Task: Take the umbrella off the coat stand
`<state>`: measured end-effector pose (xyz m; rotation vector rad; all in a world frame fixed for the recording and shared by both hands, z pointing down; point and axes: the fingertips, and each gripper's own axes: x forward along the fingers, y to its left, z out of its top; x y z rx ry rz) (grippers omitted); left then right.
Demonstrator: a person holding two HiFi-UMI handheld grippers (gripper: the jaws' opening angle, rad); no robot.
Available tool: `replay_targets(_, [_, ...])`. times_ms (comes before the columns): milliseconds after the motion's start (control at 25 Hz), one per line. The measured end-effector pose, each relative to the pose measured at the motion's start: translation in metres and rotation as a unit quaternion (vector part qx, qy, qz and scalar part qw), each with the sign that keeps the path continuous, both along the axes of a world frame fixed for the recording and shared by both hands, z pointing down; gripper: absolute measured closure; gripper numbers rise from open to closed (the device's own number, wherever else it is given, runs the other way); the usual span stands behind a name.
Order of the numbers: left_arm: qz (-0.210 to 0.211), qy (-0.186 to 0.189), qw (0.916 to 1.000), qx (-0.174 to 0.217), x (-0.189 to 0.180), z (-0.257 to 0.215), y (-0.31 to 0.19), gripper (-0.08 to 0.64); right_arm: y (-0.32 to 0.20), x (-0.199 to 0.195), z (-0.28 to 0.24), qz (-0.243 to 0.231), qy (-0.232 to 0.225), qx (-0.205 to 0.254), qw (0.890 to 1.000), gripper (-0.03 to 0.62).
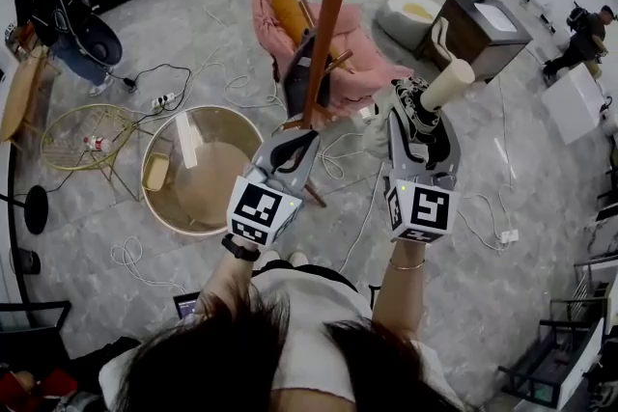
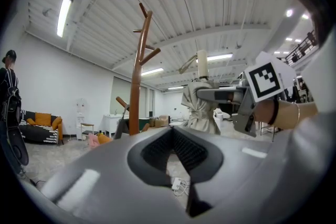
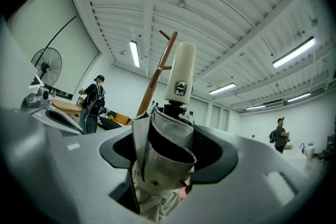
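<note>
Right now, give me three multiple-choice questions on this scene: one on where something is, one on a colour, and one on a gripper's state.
1. Where is the umbrella?
A. Hanging on a peg of the stand
B. In the right gripper
C. Lying on the floor

2. What colour is the umbrella's handle?
A. Cream
B. Black
C. Red

3. What does the left gripper hold?
A. The umbrella
B. A cable
C. Nothing

Answers:
1. B, because the folded fabric sits clamped between that gripper's jaws, apart from the coat stand.
2. A, because the handle shows as a cream cylinder above the beige fabric.
3. C, because its jaws stand apart and only the floor shows between them.
</note>
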<state>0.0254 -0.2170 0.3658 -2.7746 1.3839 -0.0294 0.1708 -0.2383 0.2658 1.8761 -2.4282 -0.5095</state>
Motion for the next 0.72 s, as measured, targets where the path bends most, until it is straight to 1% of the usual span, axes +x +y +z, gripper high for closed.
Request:
replay_targets(480, [0.038, -0.001, 0.9993, -0.003, 0.044, 0.005, -0.001, 0.502, 0.031, 0.055, 0.044, 0.054, 0.003, -0.042, 0.998, 0.314])
replay_targets(720, [0.052, -0.008, 0.9986, -0.009, 0.067, 0.019, 0.002, 0.502, 0.048, 0.08, 0.08, 0.072, -0.004, -0.075, 0.995, 0.314])
